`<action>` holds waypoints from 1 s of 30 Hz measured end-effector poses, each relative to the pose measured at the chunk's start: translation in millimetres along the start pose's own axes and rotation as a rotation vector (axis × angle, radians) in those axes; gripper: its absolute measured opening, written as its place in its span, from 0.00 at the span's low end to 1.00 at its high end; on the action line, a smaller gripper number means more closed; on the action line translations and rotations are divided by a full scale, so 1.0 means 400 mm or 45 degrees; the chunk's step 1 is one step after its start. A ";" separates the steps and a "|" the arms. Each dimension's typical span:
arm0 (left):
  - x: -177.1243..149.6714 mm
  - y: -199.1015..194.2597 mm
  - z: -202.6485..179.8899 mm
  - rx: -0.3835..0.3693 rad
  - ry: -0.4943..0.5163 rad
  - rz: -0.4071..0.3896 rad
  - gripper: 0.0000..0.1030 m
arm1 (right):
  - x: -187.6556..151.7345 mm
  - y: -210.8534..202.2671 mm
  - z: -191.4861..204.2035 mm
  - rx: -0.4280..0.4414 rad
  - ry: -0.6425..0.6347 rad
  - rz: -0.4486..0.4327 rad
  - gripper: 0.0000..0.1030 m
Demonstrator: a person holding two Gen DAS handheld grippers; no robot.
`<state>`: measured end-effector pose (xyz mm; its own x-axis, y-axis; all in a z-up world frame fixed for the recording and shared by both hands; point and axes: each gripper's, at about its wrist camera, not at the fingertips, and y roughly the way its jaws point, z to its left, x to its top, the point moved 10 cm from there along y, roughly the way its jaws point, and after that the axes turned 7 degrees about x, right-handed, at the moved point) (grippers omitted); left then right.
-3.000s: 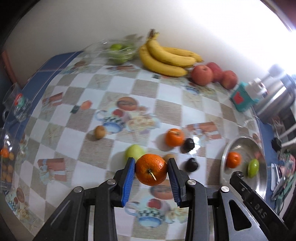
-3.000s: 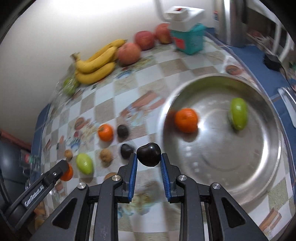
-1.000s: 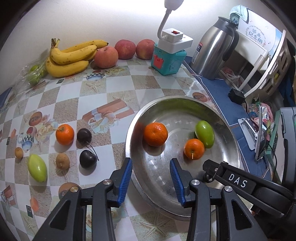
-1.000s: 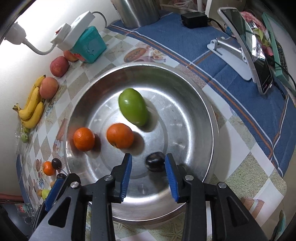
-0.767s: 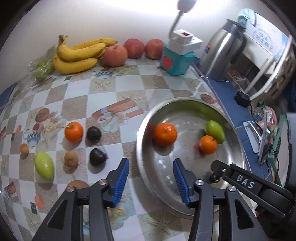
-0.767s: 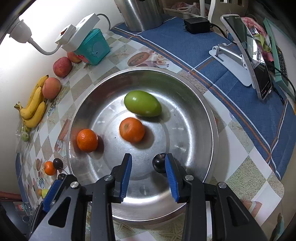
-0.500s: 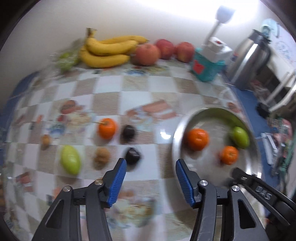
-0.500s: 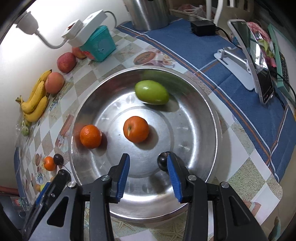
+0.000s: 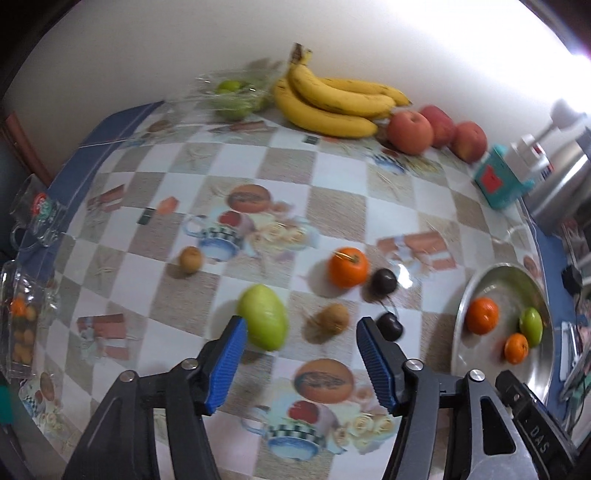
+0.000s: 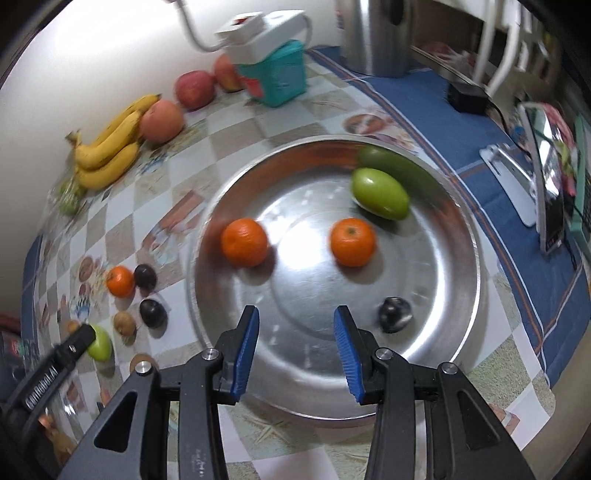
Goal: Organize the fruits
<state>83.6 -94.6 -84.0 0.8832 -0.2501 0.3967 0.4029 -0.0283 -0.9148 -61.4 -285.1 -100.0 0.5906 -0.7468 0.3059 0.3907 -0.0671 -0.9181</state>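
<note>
My left gripper [image 9: 300, 334] is open and empty over the checked tablecloth. Just ahead of it lie a green mango [image 9: 263, 321], a brown kiwi [image 9: 328, 318], two dark plums [image 9: 389, 326] [image 9: 383, 281], an orange [image 9: 348, 267] and a small kiwi [image 9: 190, 259]. My right gripper [image 10: 294, 330] is open and empty over the near rim of the steel bowl [image 10: 458, 206]. The bowl holds two oranges [image 10: 244, 242] [image 10: 352, 241], a green mango [image 10: 379, 198] and a dark plum [image 10: 394, 309].
Bananas [image 9: 332, 101] and red apples [image 9: 410, 131] lie along the back wall, beside a bag of green fruit [image 9: 232, 96]. A teal box with a white adapter [image 10: 273, 70] and a steel kettle [image 10: 376, 33] stand behind the bowl. A phone on a stand [image 10: 546, 192] is at the right.
Both grippers let go of their fruit into the bowl. My left gripper has swung left, away from the bowl, to the loose fruit. My right gripper has drawn back; the plum rolled right.
</note>
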 end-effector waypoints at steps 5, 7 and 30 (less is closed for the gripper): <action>0.013 0.001 0.063 0.054 -0.041 -0.009 0.66 | -0.012 -0.001 0.032 0.006 -0.056 0.005 0.42; 0.016 0.000 0.078 0.061 -0.058 -0.010 0.67 | -0.013 -0.001 0.033 0.005 -0.061 0.008 0.42; 0.004 0.017 0.076 0.145 0.020 -0.005 1.00 | -0.006 0.012 0.016 -0.109 -0.118 0.003 0.94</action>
<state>95.0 -65.8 -87.5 0.8782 -0.2655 0.3978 0.4315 0.0809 -0.8985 -56.6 -279.5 -103.7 0.6559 -0.6826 0.3222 0.3299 -0.1247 -0.9358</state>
